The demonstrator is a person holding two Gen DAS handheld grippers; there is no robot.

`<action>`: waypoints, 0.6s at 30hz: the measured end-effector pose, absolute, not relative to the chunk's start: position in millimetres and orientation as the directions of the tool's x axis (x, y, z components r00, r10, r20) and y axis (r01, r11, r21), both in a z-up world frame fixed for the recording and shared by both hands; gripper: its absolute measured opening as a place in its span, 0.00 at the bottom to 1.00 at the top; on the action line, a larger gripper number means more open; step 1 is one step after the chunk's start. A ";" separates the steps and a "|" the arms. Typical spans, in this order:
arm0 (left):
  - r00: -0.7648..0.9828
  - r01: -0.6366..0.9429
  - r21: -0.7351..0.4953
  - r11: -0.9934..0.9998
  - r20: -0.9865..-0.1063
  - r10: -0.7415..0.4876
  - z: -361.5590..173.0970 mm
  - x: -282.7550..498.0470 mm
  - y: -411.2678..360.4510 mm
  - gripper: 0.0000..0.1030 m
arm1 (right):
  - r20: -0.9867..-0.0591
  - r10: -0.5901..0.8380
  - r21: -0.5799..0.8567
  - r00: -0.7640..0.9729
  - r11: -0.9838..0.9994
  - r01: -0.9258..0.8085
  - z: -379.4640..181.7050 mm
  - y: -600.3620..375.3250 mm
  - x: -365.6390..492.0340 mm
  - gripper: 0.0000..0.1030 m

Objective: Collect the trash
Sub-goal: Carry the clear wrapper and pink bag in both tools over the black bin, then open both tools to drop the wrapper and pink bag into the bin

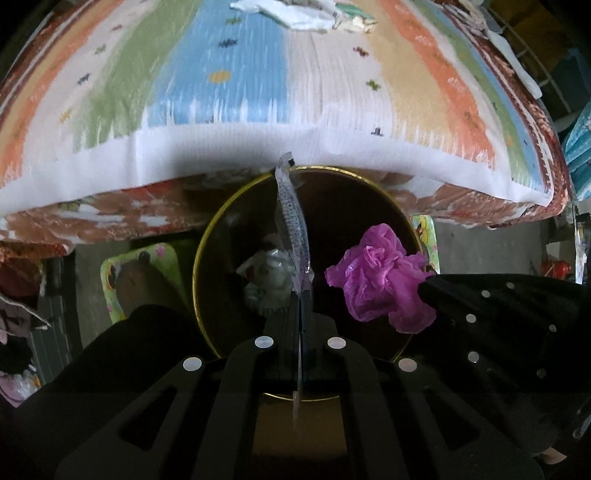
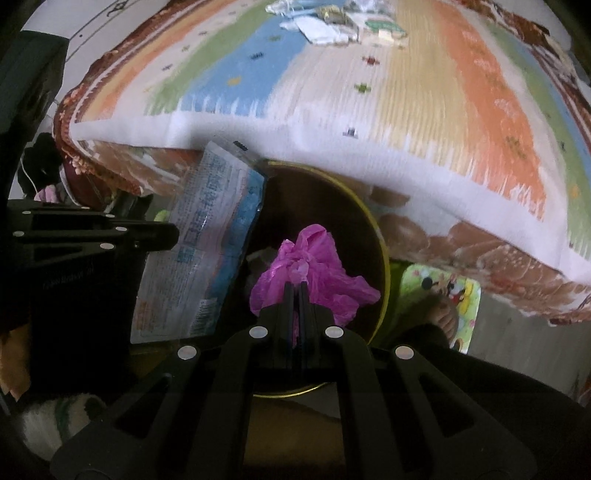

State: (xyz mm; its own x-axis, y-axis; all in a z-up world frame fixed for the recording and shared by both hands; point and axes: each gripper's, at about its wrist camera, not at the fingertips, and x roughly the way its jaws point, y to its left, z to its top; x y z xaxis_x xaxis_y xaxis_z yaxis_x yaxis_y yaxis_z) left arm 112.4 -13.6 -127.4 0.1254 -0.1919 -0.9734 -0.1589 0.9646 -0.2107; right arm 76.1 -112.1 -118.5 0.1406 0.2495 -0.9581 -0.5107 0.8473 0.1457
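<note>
Below the bed edge stands a round dark bin with a gold rim (image 1: 221,218) (image 2: 373,221). My left gripper (image 1: 301,295) is shut on a flat clear printed wrapper (image 1: 291,221), seen edge-on above the bin mouth. In the right wrist view that wrapper (image 2: 210,251) shows its printed face, with the left gripper (image 2: 162,236) at its side. My right gripper (image 2: 294,286) is shut on a crumpled magenta plastic bag (image 2: 314,273) (image 1: 380,280) over the bin. Some pale crumpled trash (image 1: 269,284) lies inside the bin. More scraps (image 1: 306,13) (image 2: 332,26) lie far back on the bed.
A striped bedspread (image 1: 295,92) (image 2: 369,122) covers the bed behind the bin. The person's feet in green cartoon slippers (image 1: 136,280) (image 2: 439,306) stand on either side of the bin. Clutter lies on the floor at the left.
</note>
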 end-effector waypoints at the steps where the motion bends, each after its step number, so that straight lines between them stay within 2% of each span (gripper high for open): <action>1: 0.116 -0.162 -0.212 0.964 -0.974 -0.194 -130.2 112.5 -14.1 0.00 | -0.960 0.247 0.148 0.133 0.849 -0.507 -120.7 -112.0 76.6 0.02; 7: 0.065 -0.209 -0.221 0.953 -0.975 -0.212 -143.4 113.9 -9.3 0.02 | -0.965 0.244 0.168 0.091 0.850 -0.499 -128.1 -110.5 78.5 0.02; 9: 0.065 -0.239 -0.226 0.945 -0.974 -0.216 -144.4 114.1 -3.7 0.23 | -0.966 0.243 0.171 0.089 0.856 -0.488 -129.0 -111.9 79.9 0.14; 10: 0.076 -0.247 -0.222 0.943 -0.975 -0.209 -142.4 114.1 -1.4 0.26 | -0.965 0.245 0.171 0.094 0.858 -0.484 -128.1 -112.2 80.4 0.20; 18: 0.140 -0.282 -0.234 0.930 -0.969 -0.202 -128.9 116.5 6.3 0.29 | -0.960 0.259 0.179 0.110 0.864 -0.471 -123.3 -114.6 81.4 0.22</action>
